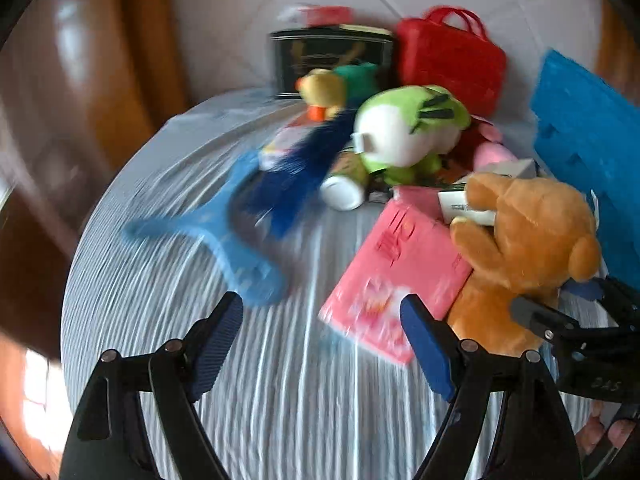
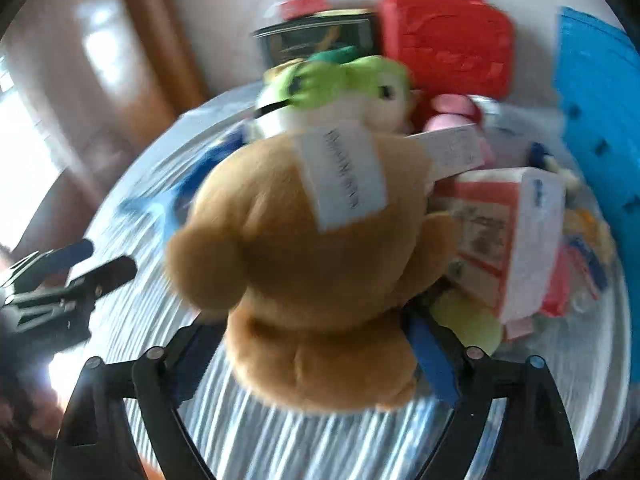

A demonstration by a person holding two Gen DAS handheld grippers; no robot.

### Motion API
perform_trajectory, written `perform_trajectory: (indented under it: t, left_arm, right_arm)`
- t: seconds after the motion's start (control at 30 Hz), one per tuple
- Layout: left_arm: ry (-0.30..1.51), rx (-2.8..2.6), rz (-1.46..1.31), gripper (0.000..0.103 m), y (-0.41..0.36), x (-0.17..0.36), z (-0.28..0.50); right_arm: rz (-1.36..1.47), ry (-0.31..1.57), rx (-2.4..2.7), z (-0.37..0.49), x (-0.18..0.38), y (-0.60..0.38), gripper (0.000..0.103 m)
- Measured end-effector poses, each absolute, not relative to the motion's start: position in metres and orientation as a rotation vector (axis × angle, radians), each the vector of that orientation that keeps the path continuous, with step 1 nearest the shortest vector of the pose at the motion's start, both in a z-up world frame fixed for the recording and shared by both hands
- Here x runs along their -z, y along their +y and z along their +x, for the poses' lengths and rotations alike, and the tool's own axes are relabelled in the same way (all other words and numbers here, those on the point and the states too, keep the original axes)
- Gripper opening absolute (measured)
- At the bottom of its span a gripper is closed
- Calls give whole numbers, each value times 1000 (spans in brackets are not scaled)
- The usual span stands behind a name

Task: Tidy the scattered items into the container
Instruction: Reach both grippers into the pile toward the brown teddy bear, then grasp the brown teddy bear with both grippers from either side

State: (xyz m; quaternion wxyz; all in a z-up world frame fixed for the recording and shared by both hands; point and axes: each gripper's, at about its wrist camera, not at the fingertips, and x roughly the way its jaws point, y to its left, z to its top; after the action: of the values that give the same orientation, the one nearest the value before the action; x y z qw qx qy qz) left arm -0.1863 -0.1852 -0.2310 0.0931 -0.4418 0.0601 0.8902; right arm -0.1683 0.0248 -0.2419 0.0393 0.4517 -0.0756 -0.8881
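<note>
Brown teddy bear (image 2: 320, 264) between the fingers of the right gripper (image 2: 316, 344)

Soft and light, it squashes easily; grip the plump lower body at frame centre. Jaws bracket it; contact unclear. Left gripper (image 1: 322, 344) spread, empty.

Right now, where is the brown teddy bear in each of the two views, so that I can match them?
Left wrist view: the brown teddy bear is at the right edge, beside the pink packet, with the right gripper around it.
Right wrist view: the bear fills the centre, between the fingers.
Shared landmark: the red toy case at the top.
</note>
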Motion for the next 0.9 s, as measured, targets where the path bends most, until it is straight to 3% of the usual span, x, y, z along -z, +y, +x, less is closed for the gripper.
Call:
perform_trajectory:
  t: [0.23,0.43,0.53,0.83,0.9]
  left_arm:
    - [305,-2417,-1308,81,-158,254,-212]
    - [358,-2343,-1355,81,-142,276,-218]
    - [351,-2344,-1387,87,-140,285,-222]
    - [276,-2399,-1355,88,-127,265,-197]
    - [262,-2402,-1312,88,-115,255,-182]
  right_arm:
    - [1462,-440,2841,-181,248,41,97]
    - [1483,-829,2897,-156,244,96,99]
    - [1497,-931,2890,-145,248,113,102]
    - [1492,-774,2903,-135,235,121,102]
    - [1478,-737,2889,-134,234,121,98]
